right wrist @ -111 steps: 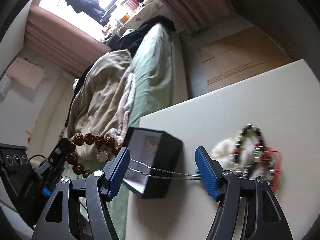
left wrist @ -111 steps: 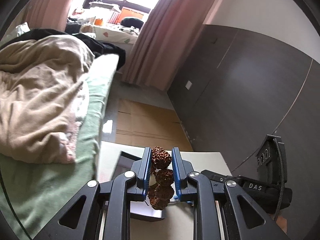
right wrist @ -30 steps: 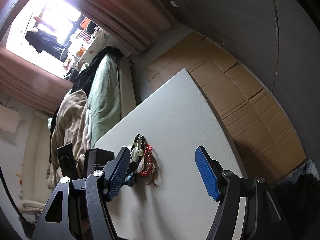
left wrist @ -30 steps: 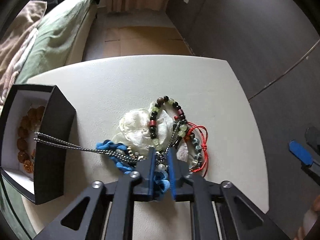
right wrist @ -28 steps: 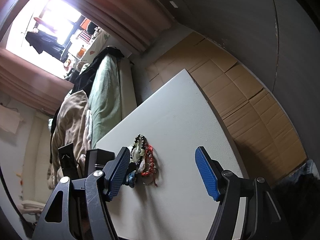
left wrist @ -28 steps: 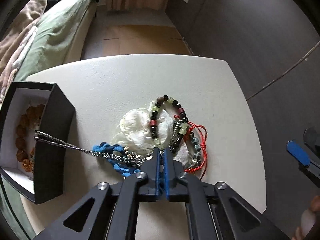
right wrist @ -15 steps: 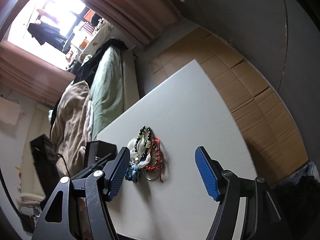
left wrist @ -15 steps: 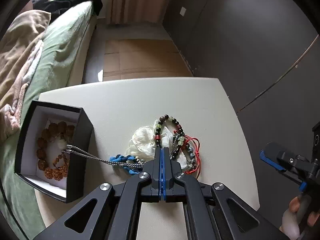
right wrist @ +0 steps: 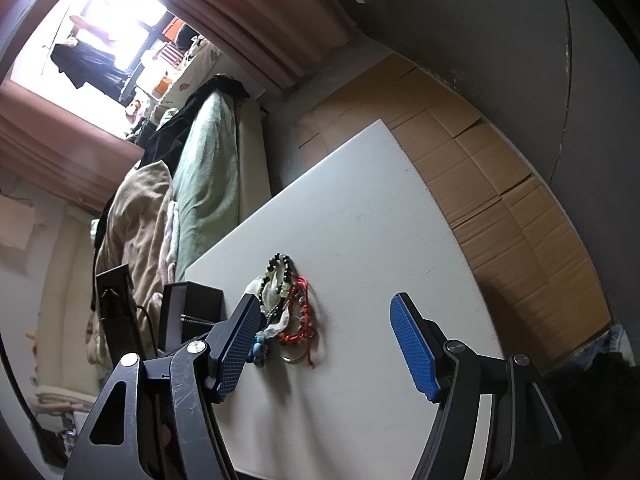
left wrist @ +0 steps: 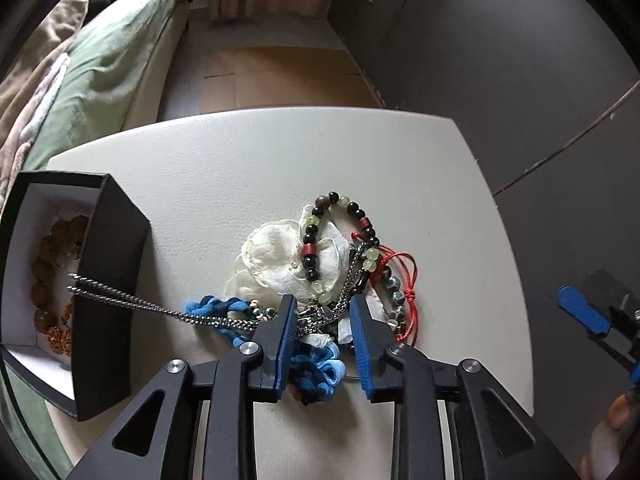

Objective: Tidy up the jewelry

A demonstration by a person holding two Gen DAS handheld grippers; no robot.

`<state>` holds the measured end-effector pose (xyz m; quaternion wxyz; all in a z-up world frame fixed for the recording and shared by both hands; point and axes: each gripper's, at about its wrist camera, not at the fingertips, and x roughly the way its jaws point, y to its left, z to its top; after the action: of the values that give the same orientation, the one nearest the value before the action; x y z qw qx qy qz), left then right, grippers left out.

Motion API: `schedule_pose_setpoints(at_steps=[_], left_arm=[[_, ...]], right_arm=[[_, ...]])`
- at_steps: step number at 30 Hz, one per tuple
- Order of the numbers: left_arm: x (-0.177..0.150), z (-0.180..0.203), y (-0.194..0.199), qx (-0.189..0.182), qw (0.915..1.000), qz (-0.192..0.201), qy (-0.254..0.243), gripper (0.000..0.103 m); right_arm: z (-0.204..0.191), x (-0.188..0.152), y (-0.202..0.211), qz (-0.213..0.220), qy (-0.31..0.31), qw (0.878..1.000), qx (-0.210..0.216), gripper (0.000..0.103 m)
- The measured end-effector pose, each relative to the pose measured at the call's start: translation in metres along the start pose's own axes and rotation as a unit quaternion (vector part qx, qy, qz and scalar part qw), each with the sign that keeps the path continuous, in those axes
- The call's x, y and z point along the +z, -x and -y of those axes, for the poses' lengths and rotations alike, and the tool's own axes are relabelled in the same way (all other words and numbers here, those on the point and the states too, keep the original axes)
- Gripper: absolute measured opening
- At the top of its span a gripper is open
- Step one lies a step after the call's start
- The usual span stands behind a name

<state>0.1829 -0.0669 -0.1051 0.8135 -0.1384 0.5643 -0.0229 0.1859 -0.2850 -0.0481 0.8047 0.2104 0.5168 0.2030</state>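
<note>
A tangled pile of jewelry lies on the white table [left wrist: 320, 152]: a green, black and red bead bracelet [left wrist: 320, 236], a red cord bracelet [left wrist: 404, 280], a blue braided band [left wrist: 316, 368] and white shell pieces [left wrist: 276, 256]. A silver chain [left wrist: 132, 304] runs from the pile over the wall of the open black box [left wrist: 108, 280], which holds a brown bead bracelet [left wrist: 44, 268]. My left gripper [left wrist: 324, 324] is open, its jaws on either side of the chain's end in the pile. My right gripper [right wrist: 324, 340] is open and empty above the table; the pile [right wrist: 286, 304] lies by its left finger.
A bed with a green sheet [left wrist: 108, 68] and beige blanket stands left of the table. Cardboard [right wrist: 500, 184] covers the floor beyond the table. A dark wall is on the right. My right gripper [left wrist: 588, 316] shows beyond the table's right edge in the left wrist view.
My left gripper was shut above the pile half a second ago; now it is open and lower, around the chain's end. The right gripper shifted slightly and stayed open.
</note>
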Motion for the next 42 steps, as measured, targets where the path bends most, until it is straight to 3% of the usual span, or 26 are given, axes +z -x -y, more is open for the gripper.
schedule_pose_setpoints(at_steps=[5, 8, 12, 14, 27, 37, 42], left_arm=[[-0.004, 0.002, -0.013, 0.017, 0.9997, -0.013, -0.014, 0.028], [-0.011, 0.001, -0.01, 0.018, 0.9995, -0.002, -0.025, 0.028], [-0.012, -0.02, -0.006, -0.021, 0.9996, -0.009, 0.018, 0.011], [-0.012, -0.027, -0.003, -0.031, 0.9991, -0.011, 0.028, 0.008], [-0.008, -0.031, 0.068, -0.075, 0.996, 0.04, 0.026, 0.007], [-0.007, -0.047, 0.138, -0.07, 0.9918, 0.103, 0.028, 0.007], [-0.006, -0.058, 0.175, -0.063, 0.9883, 0.136, 0.03, 0.007]], right_arm=[[0.0, 0.001, -0.001, 0.0, 0.0, 1.0, -0.001, 0.068], [0.0, 0.0, -0.001, 0.0, 0.004, 1.0, -0.002, 0.068], [0.0, 0.0, -0.001, 0.0, 0.004, 1.0, -0.001, 0.068], [0.0, 0.0, -0.001, 0.0, 0.004, 1.0, -0.001, 0.068], [-0.013, -0.005, -0.016, -0.019, 0.018, 1.0, 0.003, 0.068], [-0.029, -0.017, -0.047, -0.047, 0.044, 0.998, -0.001, 0.068], [-0.037, -0.021, -0.072, -0.063, 0.055, 0.996, -0.014, 0.061]])
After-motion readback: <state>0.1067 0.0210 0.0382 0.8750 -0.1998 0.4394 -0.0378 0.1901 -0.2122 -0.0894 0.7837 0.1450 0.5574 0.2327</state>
